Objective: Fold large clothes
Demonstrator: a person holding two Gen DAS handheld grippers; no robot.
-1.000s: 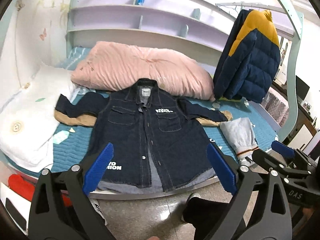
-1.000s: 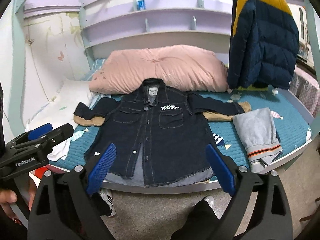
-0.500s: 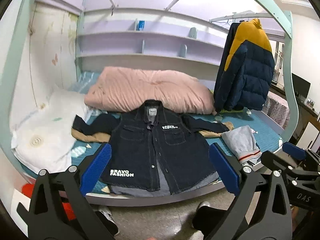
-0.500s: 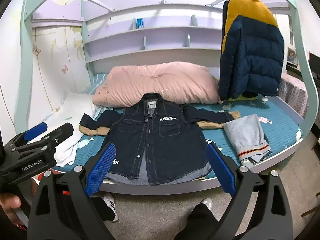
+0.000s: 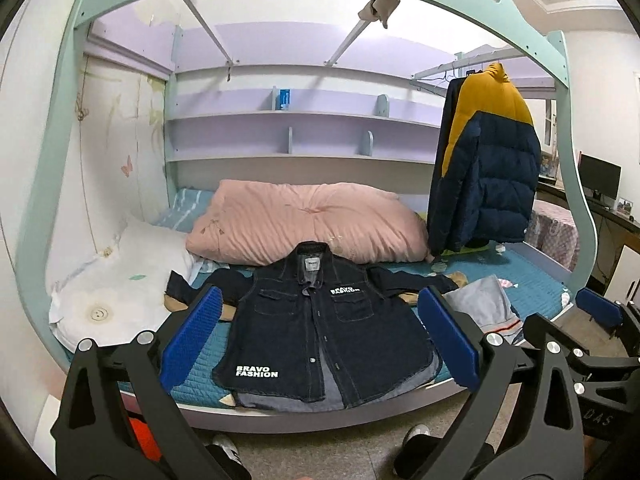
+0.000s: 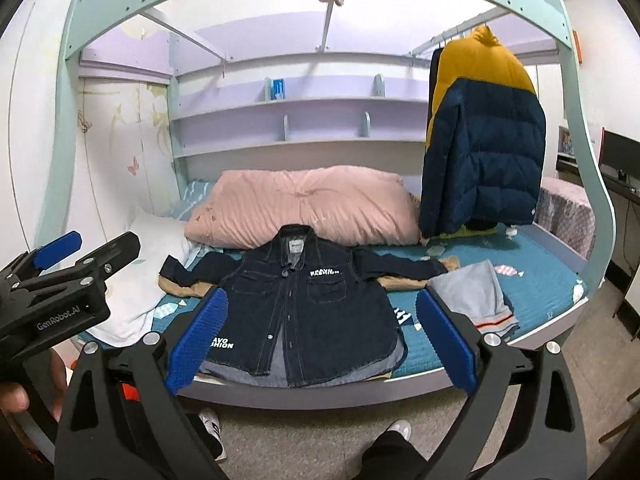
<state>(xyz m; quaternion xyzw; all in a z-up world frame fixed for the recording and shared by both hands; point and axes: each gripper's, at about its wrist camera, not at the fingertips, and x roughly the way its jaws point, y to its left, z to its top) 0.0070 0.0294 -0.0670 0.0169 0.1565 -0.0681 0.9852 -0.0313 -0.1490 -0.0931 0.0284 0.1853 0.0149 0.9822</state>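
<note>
Both tools have drawn back from the bed. The denim jacket lies flat, well beyond the left tool and right tool. Each tool's fingers stand apart, holding nothing.

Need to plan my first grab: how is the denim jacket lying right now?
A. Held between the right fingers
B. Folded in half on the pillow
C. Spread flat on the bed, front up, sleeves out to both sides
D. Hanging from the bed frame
C: the denim jacket lies spread on the bed, chest lettering and pockets up, one sleeve out to each side.

Both wrist cams off bed foot — share denim jacket.
</note>
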